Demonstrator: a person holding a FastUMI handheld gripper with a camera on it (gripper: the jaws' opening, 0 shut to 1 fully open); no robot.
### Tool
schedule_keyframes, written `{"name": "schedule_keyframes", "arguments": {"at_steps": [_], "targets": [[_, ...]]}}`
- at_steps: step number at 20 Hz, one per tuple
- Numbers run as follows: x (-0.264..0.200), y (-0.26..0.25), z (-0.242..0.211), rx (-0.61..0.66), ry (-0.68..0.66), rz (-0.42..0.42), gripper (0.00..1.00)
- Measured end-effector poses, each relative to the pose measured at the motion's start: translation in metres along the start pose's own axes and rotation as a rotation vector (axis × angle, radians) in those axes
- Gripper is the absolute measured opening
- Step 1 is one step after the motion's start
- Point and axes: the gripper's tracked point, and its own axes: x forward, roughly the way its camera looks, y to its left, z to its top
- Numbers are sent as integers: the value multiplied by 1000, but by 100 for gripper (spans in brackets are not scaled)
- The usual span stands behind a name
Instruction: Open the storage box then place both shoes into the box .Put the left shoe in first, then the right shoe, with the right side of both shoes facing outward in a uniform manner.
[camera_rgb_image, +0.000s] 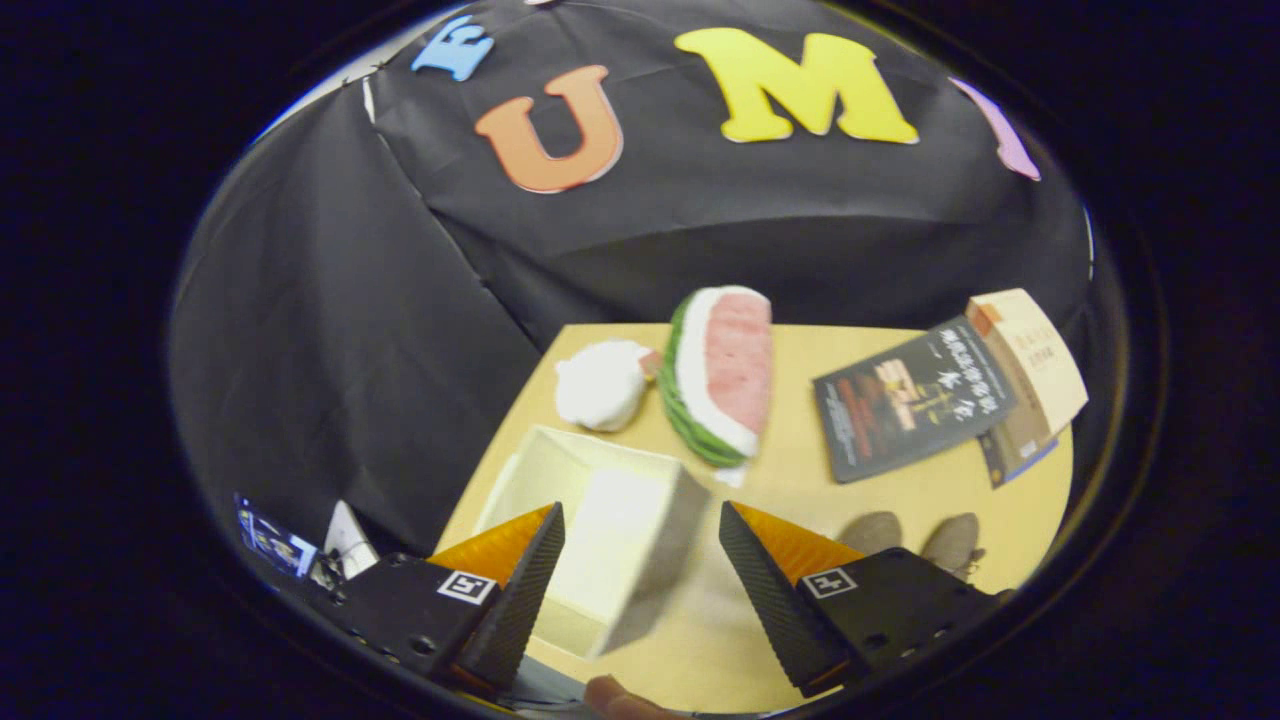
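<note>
This is a staged recording booth, not a lived-in room. Black cloth hangs as the wall all around, creased and pinned at the seams, closing off the space from 9 o'clock round to 2 o'clock. A single pale wooden desk stands against it, dressed with unrelated props: a plush watermelon slice at 12 o'clock, a white soft toy at 11 o'clock beside it, 2 books at 2 o'clock, an open white storage box near the middle. The hand-held gripper, fingers spread apart over the box, carries printed square markers, a sign of a data-collection setup.
</note>
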Motion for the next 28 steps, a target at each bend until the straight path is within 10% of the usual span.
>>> {"name": "schedule_keyframes", "arguments": {"at_steps": [11, 14, 20, 28], "targets": [[30, -188, -155, 112, 264, -284, 89], [46, -218, -175, 111, 305, -408, 68], [73, -206, -183, 214, 343, -343, 13], [55, -200, -185, 285, 387, -292, 1]]}}
